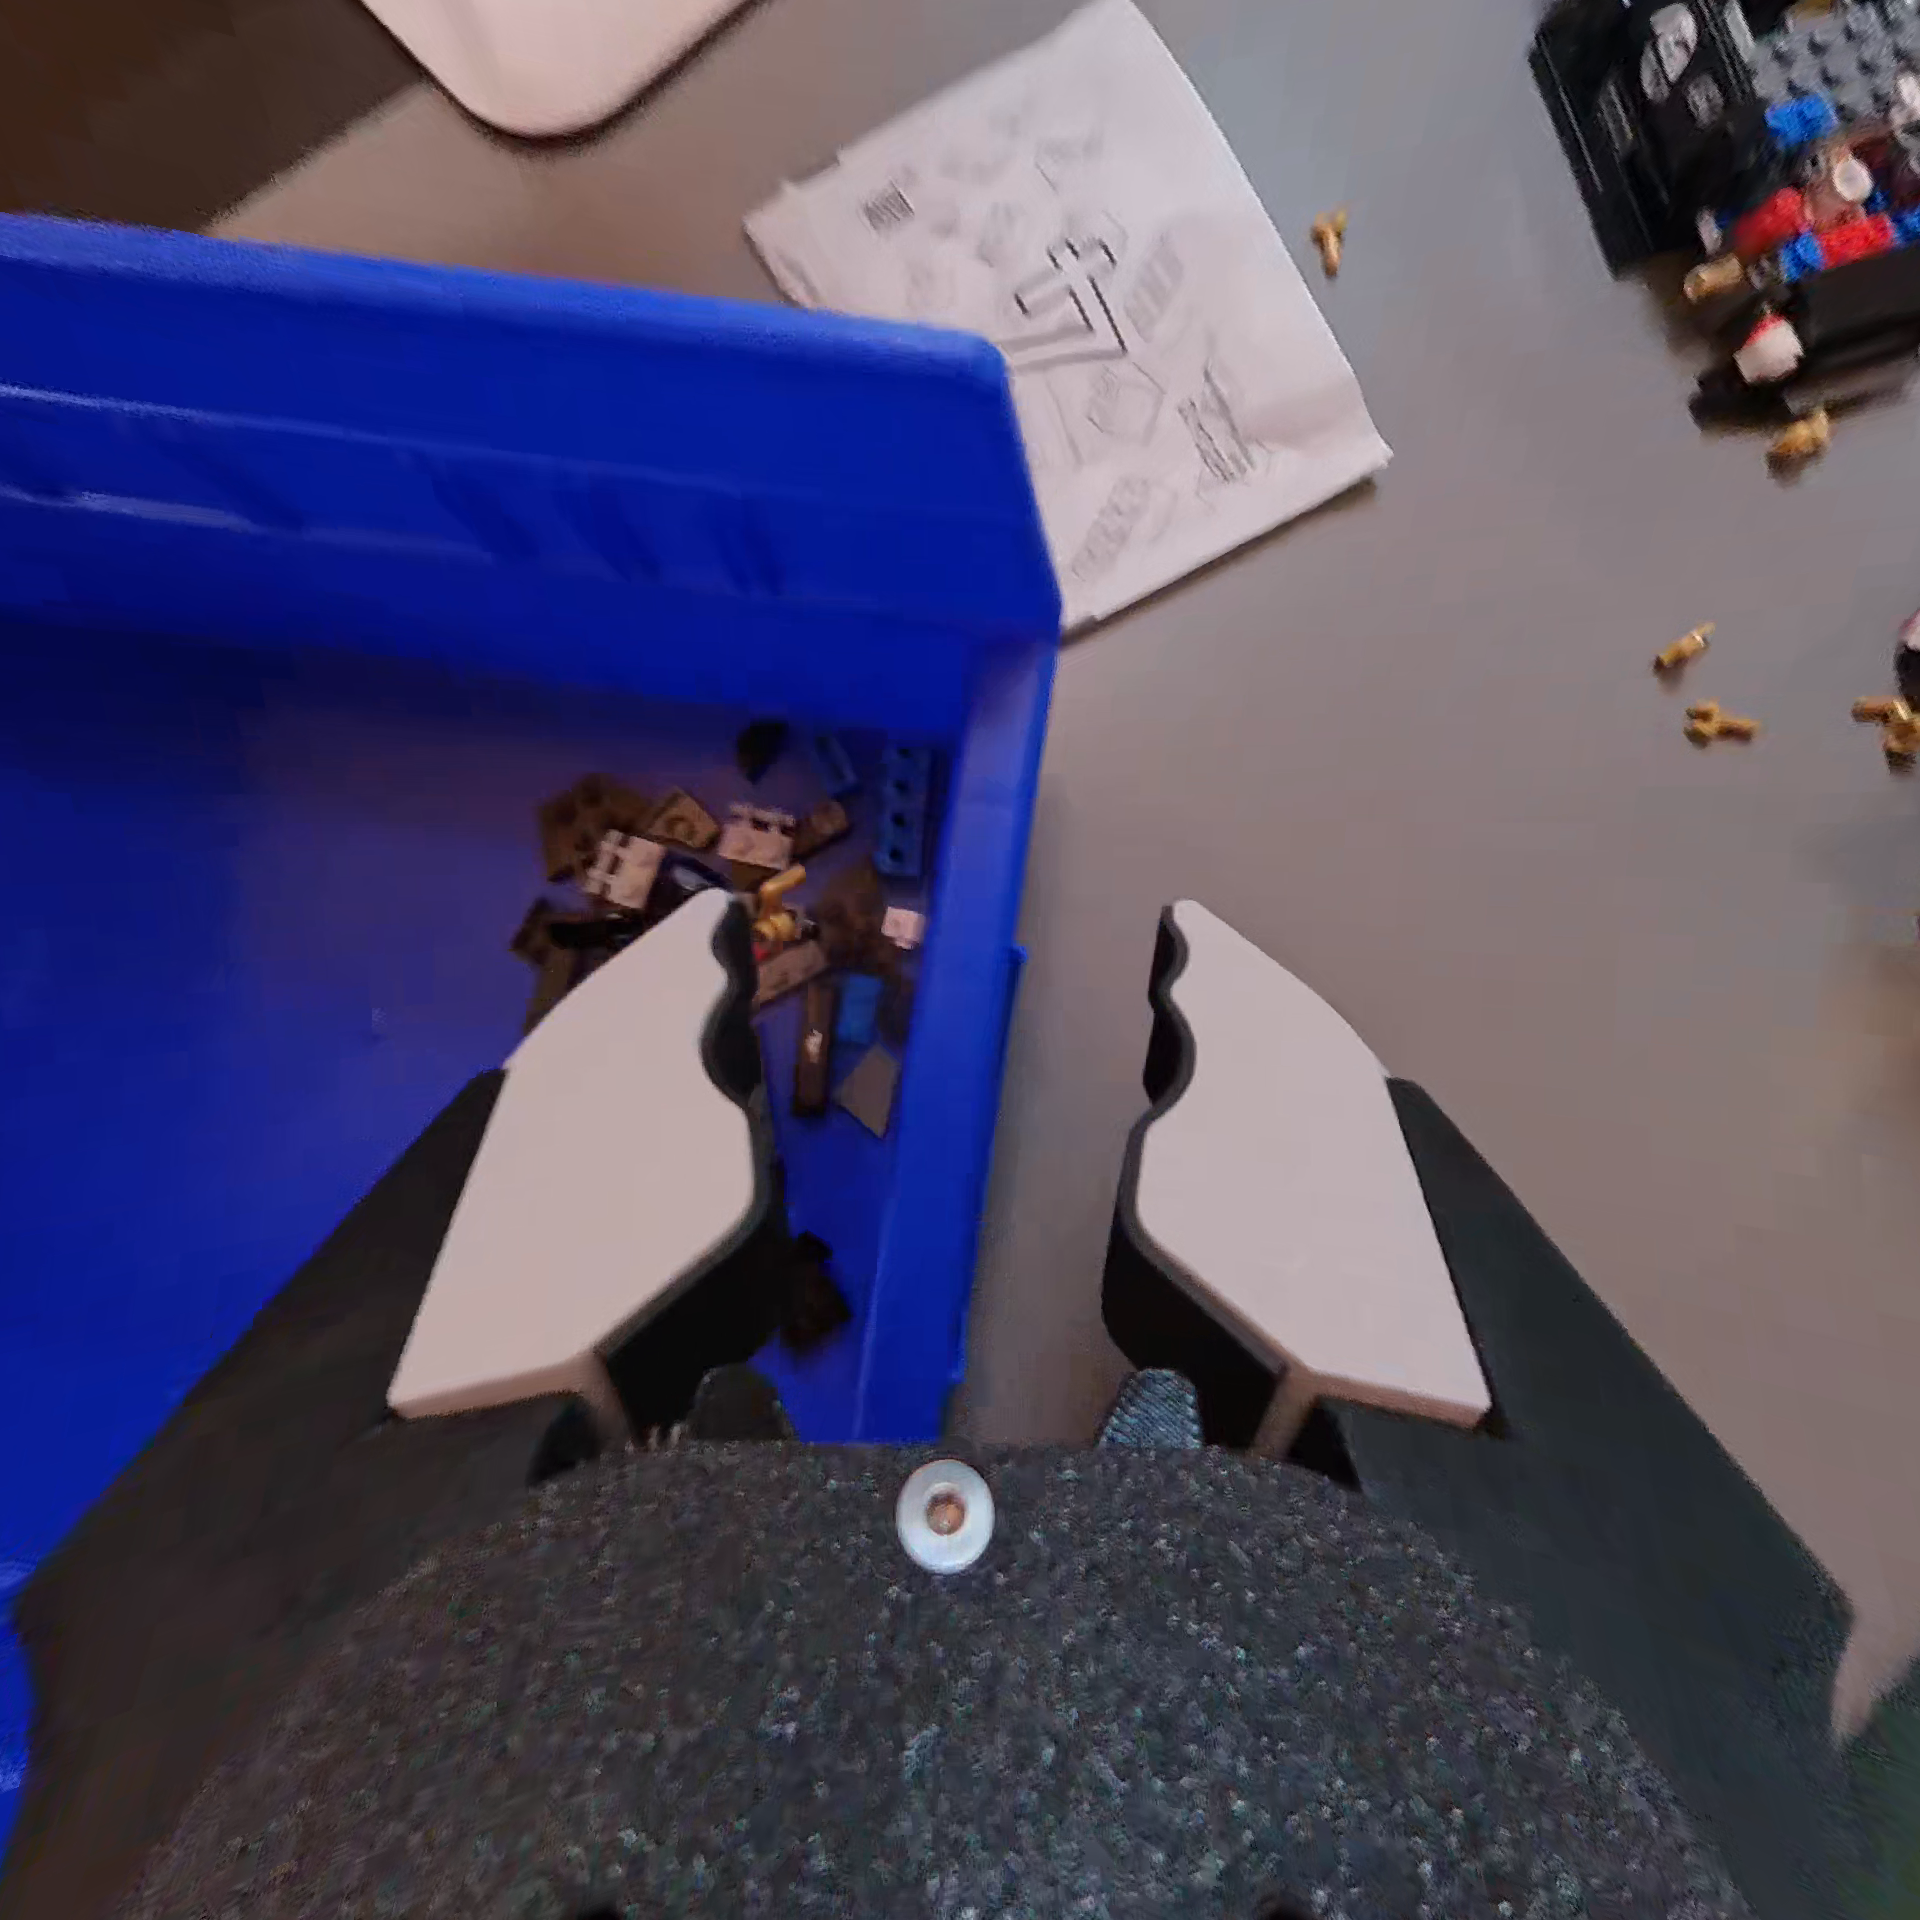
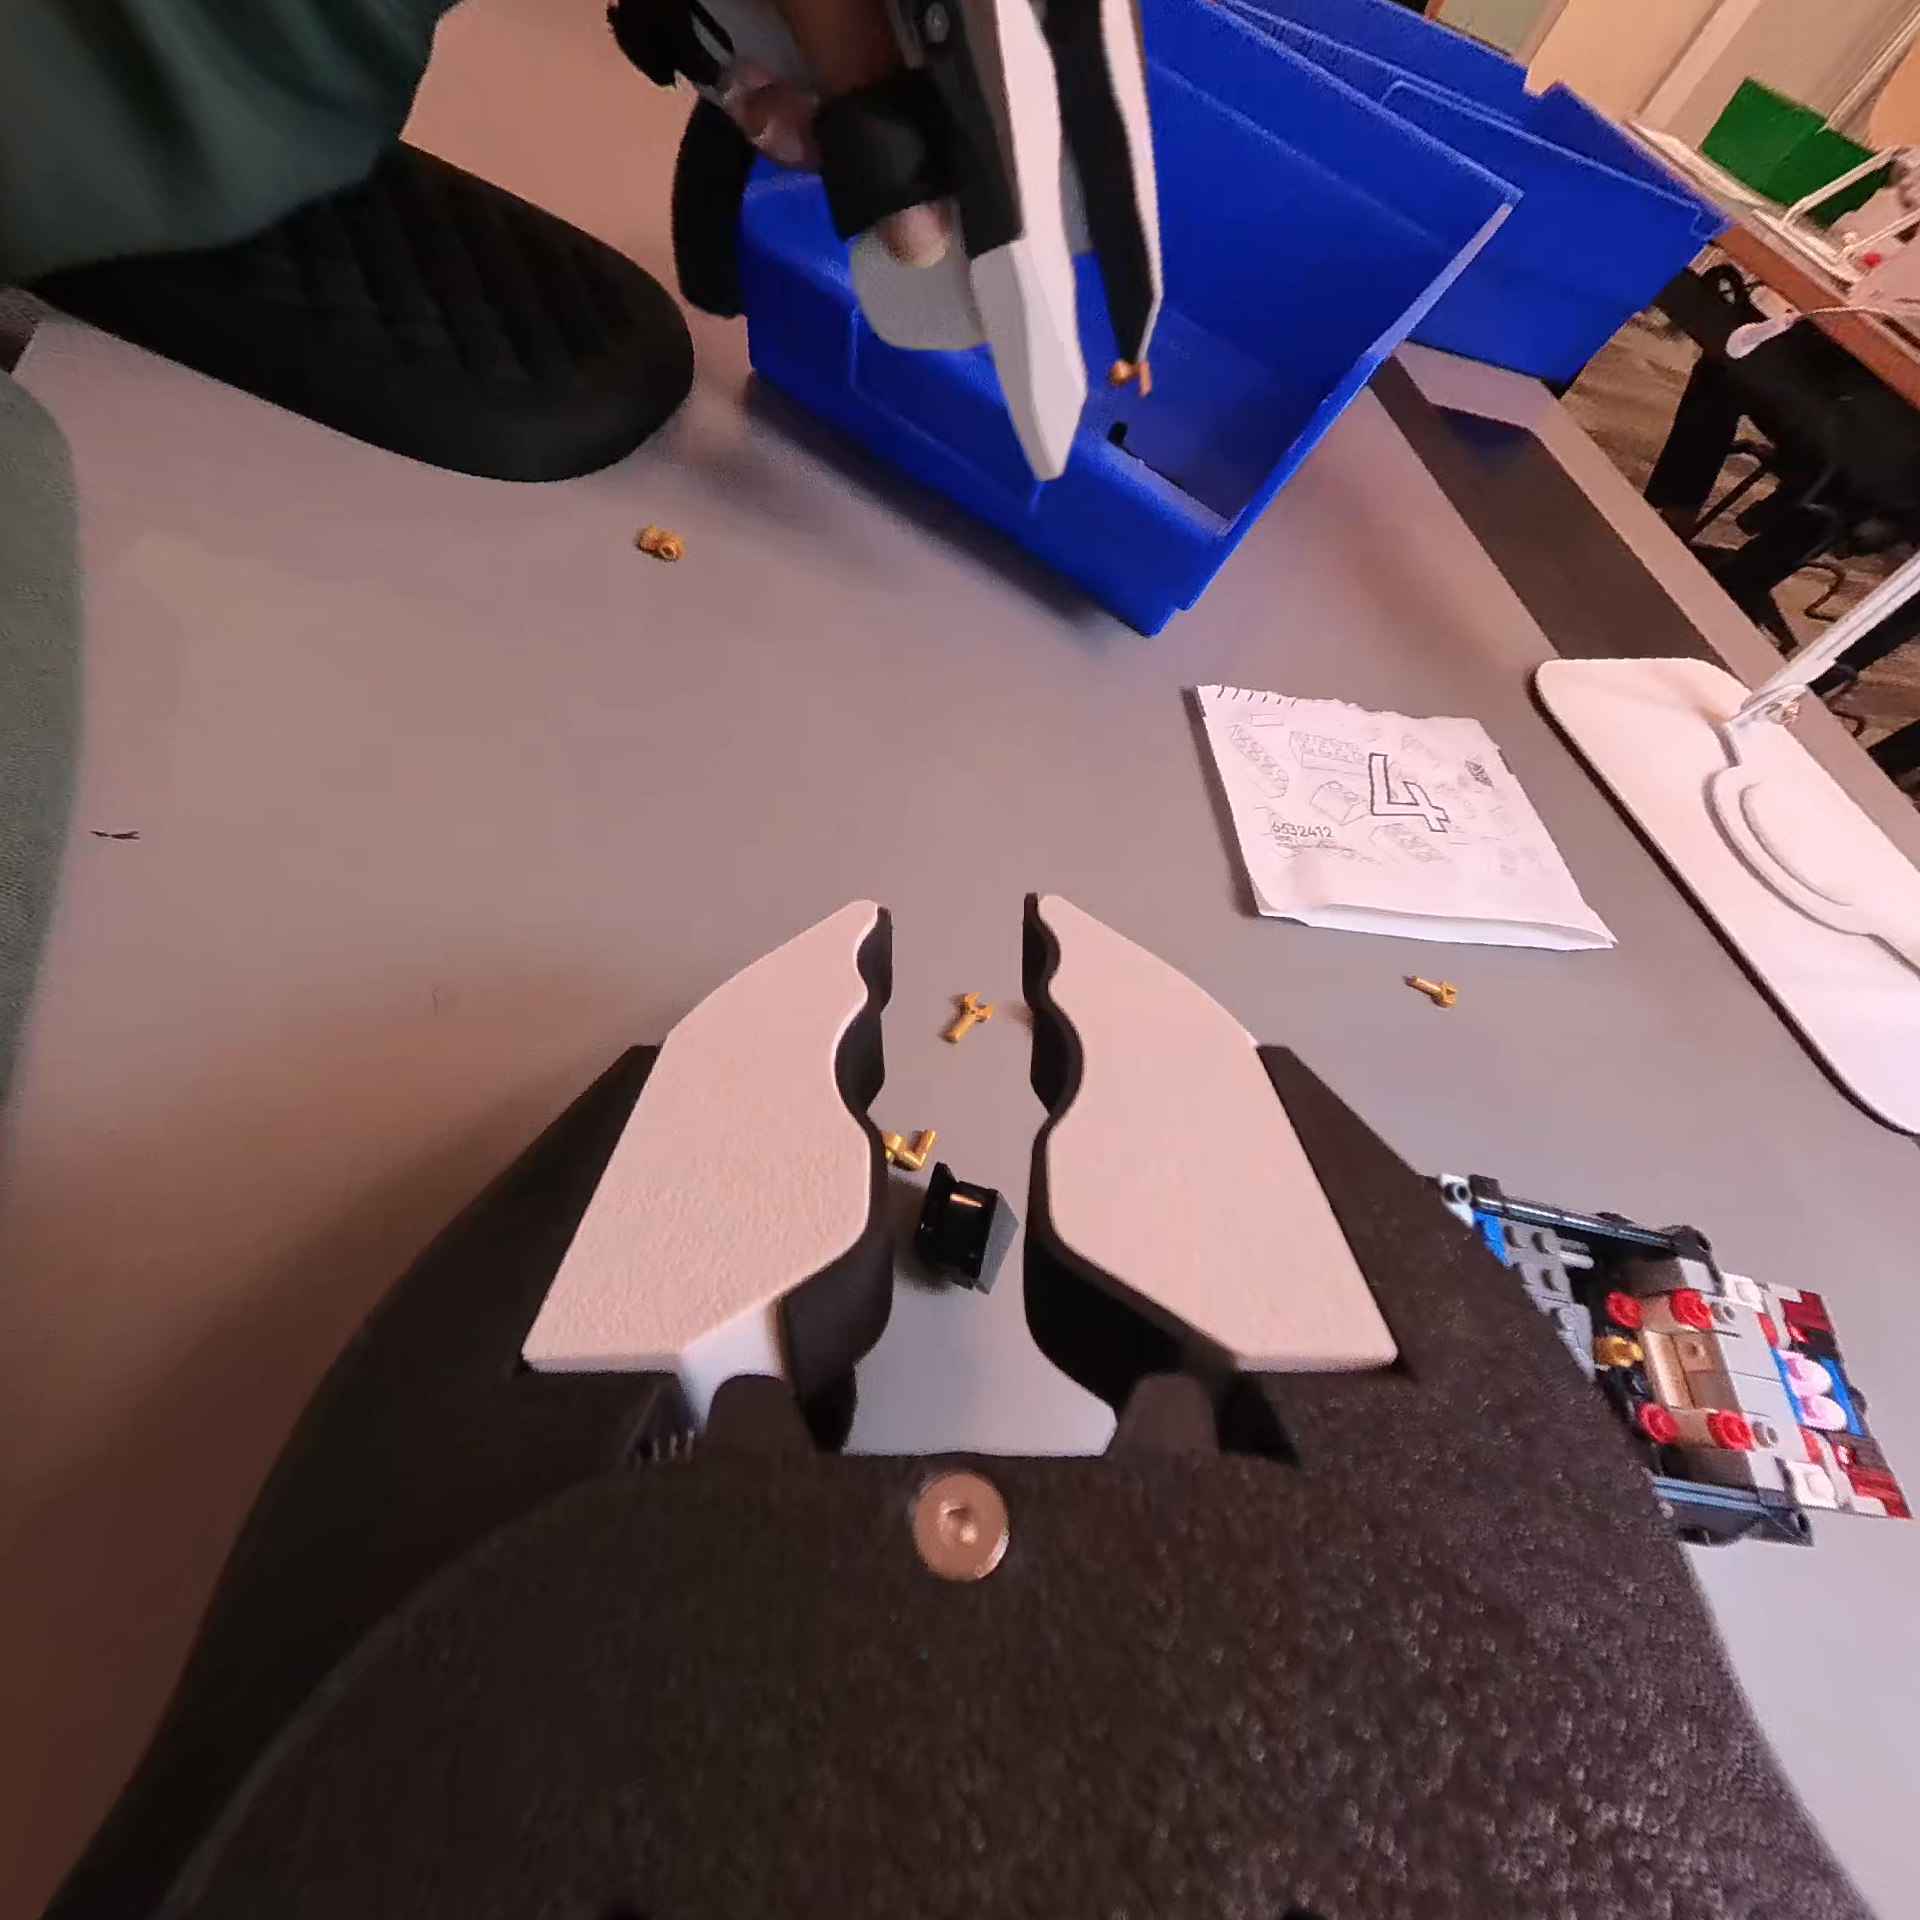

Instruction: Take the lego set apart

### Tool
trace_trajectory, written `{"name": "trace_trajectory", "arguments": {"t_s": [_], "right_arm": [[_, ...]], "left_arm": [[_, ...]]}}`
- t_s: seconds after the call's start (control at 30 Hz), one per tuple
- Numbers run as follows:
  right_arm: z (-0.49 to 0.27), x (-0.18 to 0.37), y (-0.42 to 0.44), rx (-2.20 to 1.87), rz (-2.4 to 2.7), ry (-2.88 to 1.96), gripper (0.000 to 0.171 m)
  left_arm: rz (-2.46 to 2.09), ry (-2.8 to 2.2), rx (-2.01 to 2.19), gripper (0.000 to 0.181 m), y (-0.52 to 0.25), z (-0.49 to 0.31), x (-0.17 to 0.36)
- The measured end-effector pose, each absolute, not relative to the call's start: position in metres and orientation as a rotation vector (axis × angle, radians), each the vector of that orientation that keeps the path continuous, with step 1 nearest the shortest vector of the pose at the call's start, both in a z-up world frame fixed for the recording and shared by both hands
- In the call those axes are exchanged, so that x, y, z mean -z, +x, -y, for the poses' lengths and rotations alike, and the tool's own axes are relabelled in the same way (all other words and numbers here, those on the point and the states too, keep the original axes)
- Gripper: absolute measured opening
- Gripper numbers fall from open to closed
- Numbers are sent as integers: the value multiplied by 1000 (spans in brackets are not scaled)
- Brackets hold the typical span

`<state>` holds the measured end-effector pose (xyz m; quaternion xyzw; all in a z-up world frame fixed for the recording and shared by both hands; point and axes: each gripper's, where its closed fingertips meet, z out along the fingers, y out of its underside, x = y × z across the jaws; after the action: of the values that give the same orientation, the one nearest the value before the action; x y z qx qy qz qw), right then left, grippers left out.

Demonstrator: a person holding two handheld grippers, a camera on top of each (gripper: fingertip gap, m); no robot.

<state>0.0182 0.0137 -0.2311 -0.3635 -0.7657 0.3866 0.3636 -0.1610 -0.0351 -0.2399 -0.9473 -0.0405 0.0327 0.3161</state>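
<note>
The partly built lego set [image 2: 1714, 1371] lies flat on the grey table, right of my right gripper [image 2: 956, 909], which is open and empty, low over the table. A loose black piece [image 2: 961, 1226] and small gold pieces [image 2: 968, 1016] lie on the table between its fingers. My left gripper [image 1: 948, 909] is open, straddling the right wall of the blue bin [image 1: 520, 468]; it also shows in the right wrist view [image 2: 1086, 384]. A gold piece [image 2: 1127, 372] is at one fingertip over the bin; I cannot tell whether it touches. Several loose pieces [image 1: 727, 914] lie in the bin. The set also shows in the left wrist view [image 1: 1766, 177].
A printed white paper bag [image 2: 1392, 821] lies between the bin and the set. A white lamp base [image 2: 1766, 862] sits at the table's right edge. Gold pieces [image 2: 660, 542] are scattered on the table. A black chair part [image 2: 364, 332] and a green sleeve are at the left. It is some 20 cm from my right tips to the partly built lego set [image 2: 1714, 1371].
</note>
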Motion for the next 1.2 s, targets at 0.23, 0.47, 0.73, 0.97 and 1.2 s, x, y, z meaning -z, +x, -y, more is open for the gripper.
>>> {"name": "trace_trajectory", "arguments": {"t_s": [0.23, 0.47, 0.73, 0.97, 1.2], "right_arm": [[-18, 231, 18, -1006, 1958, -969, 23], [-23, 229, 19, -992, 1945, -973, 22], [-32, 224, 20, -950, 1922, -979, 21], [-43, 236, 22, -913, 1966, -1075, 23], [-34, 263, 24, -840, 2091, -1172, 24]], "left_arm": [[-50, -2587, -49, 67, -143, 45, 257], [-409, -2636, 142, 40, -89, 100, 241], [-404, -2772, 220, 8, -67, 120, 287], [-277, -2548, -218, 7, -118, 77, 232], [-11, -2622, -263, 64, -154, 64, 251]]}}
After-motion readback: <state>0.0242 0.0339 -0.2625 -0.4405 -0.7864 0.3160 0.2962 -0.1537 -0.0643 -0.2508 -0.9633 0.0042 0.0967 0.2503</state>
